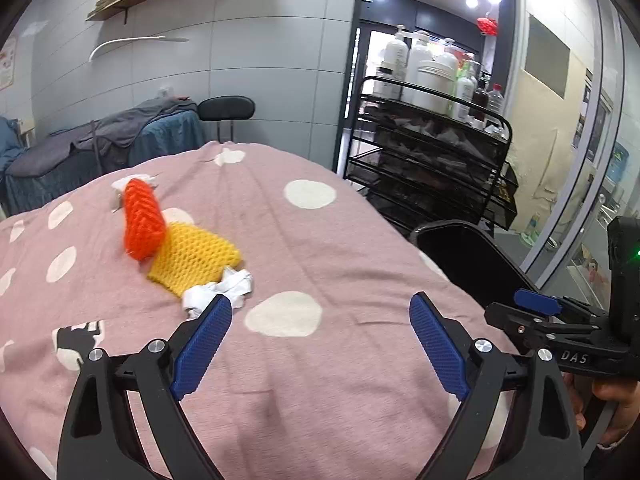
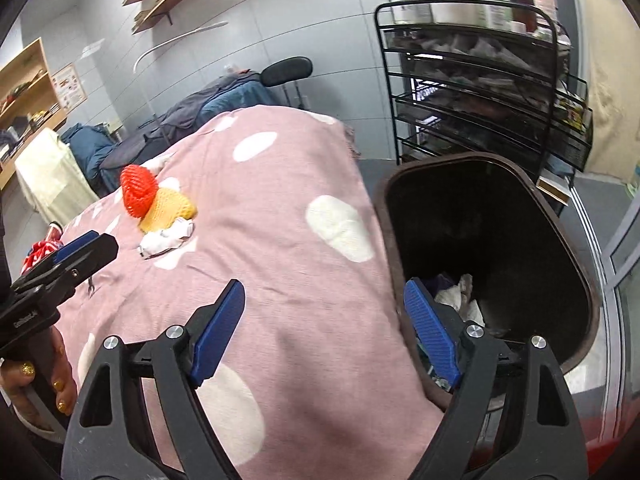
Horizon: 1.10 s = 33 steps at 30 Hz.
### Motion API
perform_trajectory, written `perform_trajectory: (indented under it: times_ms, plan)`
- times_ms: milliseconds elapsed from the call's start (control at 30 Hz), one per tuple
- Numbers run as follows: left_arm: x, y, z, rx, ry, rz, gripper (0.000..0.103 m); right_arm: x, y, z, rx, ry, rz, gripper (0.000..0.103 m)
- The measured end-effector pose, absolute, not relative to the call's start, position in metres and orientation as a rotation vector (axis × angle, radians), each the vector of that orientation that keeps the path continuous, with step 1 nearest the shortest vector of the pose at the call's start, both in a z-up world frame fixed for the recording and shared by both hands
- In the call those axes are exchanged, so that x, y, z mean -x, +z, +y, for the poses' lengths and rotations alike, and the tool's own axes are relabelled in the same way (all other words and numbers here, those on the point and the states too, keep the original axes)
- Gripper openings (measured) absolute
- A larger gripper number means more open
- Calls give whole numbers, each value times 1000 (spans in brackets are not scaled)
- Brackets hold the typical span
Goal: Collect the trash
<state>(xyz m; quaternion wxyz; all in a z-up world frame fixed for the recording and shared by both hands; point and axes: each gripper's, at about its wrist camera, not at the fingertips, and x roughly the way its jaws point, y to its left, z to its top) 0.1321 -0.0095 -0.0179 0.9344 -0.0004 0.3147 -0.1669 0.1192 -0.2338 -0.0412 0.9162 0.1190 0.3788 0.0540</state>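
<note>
Right wrist: bin (image 2: 496, 216) rim touches the pink blanket (image 2: 288, 240) edge.

Soft matt pink cloth blanket (image 1: 320, 240), orange (image 1: 143, 222) and yellow foam netting (image 1: 196, 256), crumpled white paper (image 1: 224, 288).

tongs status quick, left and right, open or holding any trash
Left tongs: open, nothing between them, above the pink blanket.
Right tongs: open, empty, by the black bin.

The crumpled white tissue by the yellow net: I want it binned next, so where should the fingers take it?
Pinch the crumpled white tissue across its bunched middle, coming from above on the near side; the yellow foam net touches its far edge, while the left gripper is open just before it.
</note>
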Motion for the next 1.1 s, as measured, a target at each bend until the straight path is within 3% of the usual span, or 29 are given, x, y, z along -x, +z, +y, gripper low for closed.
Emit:
perform_trajectory:
  times_ms: [633, 933, 1033, 1100]
  plan:
    - [-166, -26, 110, 107, -28, 641, 90, -159, -13, -133, -149, 382, 742, 83]
    - [-225, -28, 119, 88, -33, 699, 89, -196, -10, -78, -73, 489, 749, 83]
    - [-251, -29, 109, 60, -43, 718, 88, -211, -13, -68, -62, 497, 768, 83]
    - [-268, -34, 104, 45, -49, 745, 75, -222, -16, -61, -55, 509, 792, 83]
